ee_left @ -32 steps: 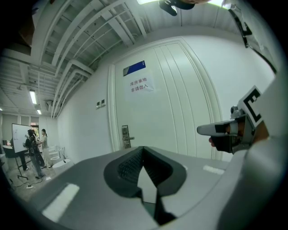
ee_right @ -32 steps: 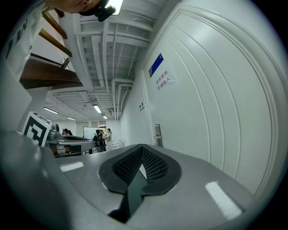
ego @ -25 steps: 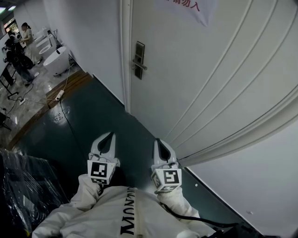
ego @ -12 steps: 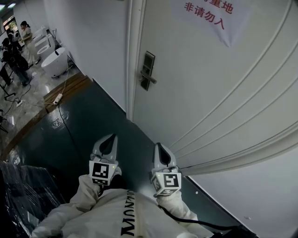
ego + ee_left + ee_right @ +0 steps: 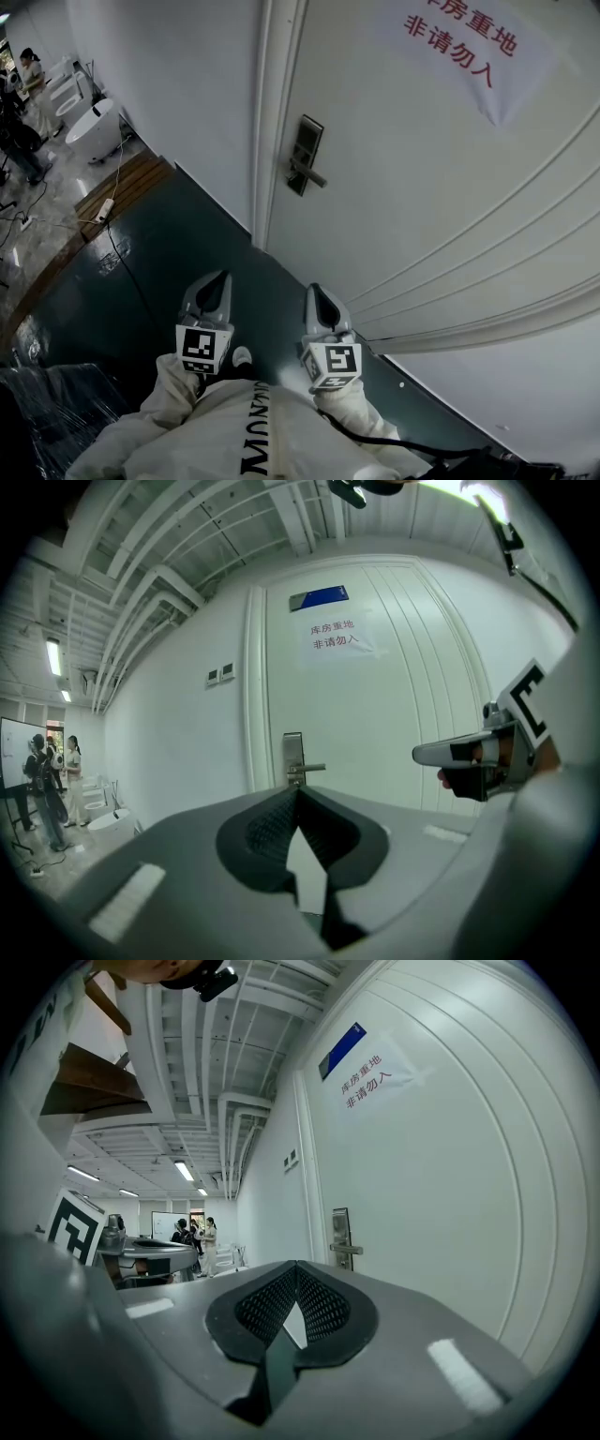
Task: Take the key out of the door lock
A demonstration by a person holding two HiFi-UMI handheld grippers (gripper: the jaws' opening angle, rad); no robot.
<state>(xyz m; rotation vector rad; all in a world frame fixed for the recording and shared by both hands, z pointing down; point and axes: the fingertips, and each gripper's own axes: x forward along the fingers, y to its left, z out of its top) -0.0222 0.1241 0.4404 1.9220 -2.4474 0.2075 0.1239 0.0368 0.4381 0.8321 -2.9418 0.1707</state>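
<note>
Both grippers are clenched and hold nothing. The left gripper (image 5: 298,794) has its dark ribbed pads (image 5: 267,829) pressed together at the tips, and the right gripper (image 5: 296,1269) shows the same closed point. From the head view they are held side by side, low and level, in white sleeves (image 5: 178,398) above a dark green floor (image 5: 159,253), with their tips aimed toward a white door (image 5: 422,197). They are well apart from the door. The lock (image 5: 307,153) is a tall metal plate near the door's left edge, close to the frame, and a lever handle (image 5: 311,175) juts out of its lower half. The key is too small to make out from here, so whether it sits in the lock cannot be told. A paper sign (image 5: 459,42) with red characters is fixed near the door's top edge. Left of the frame runs a plain white wall (image 5: 178,103). Far along it stands a white tub (image 5: 86,122), with people (image 5: 23,112) beside it.
</note>
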